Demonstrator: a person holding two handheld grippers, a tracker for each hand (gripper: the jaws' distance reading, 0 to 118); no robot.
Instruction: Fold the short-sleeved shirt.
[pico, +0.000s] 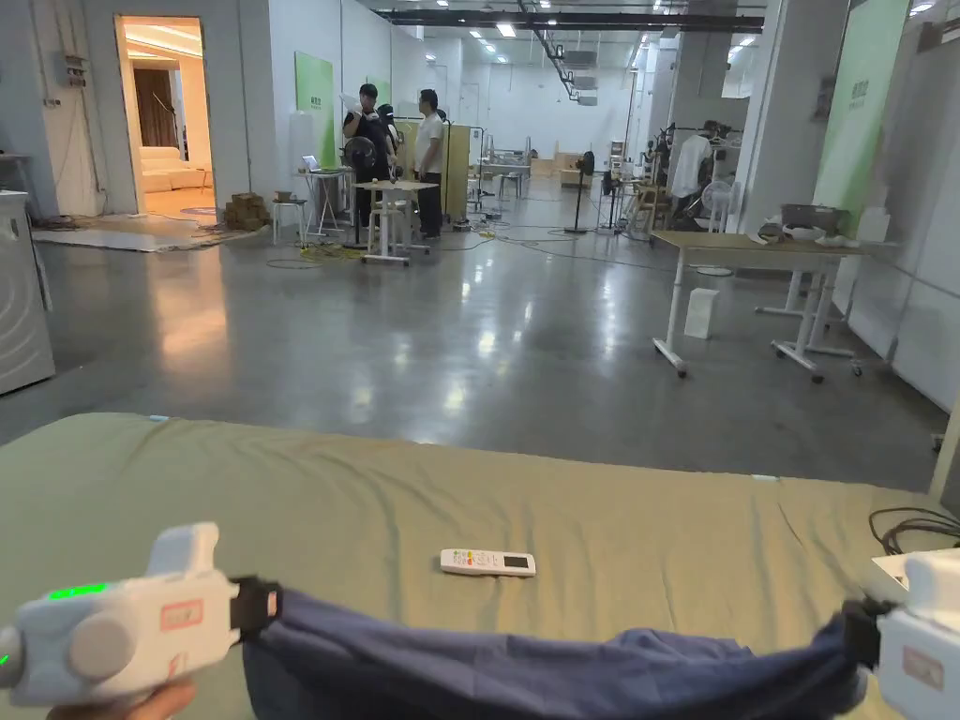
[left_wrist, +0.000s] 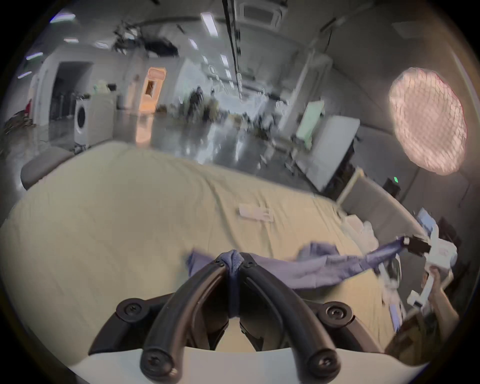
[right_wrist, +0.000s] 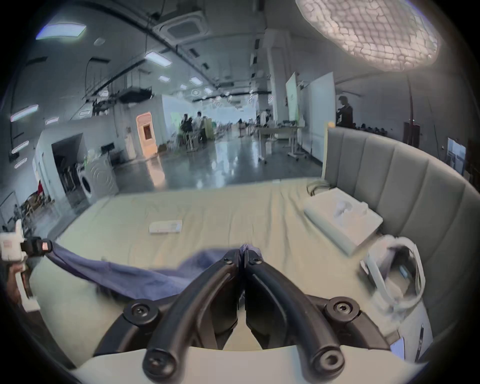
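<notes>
The left tongs (pico: 267, 605), at the lower left of the head view, and the right tongs (pico: 855, 633), at the lower right, are each clamped on an end of the blue shirt (pico: 525, 670), which sags between them along the bottom edge, just above the bed (pico: 375, 506). To do this step well, the person would likely keep both ends level and taut, then lower the shirt flat onto the sheet, short of the white remote (pico: 487, 562) lying farther up, mid-frame. Beyond the bed, grey floor stretches toward the people at upper left.
</notes>
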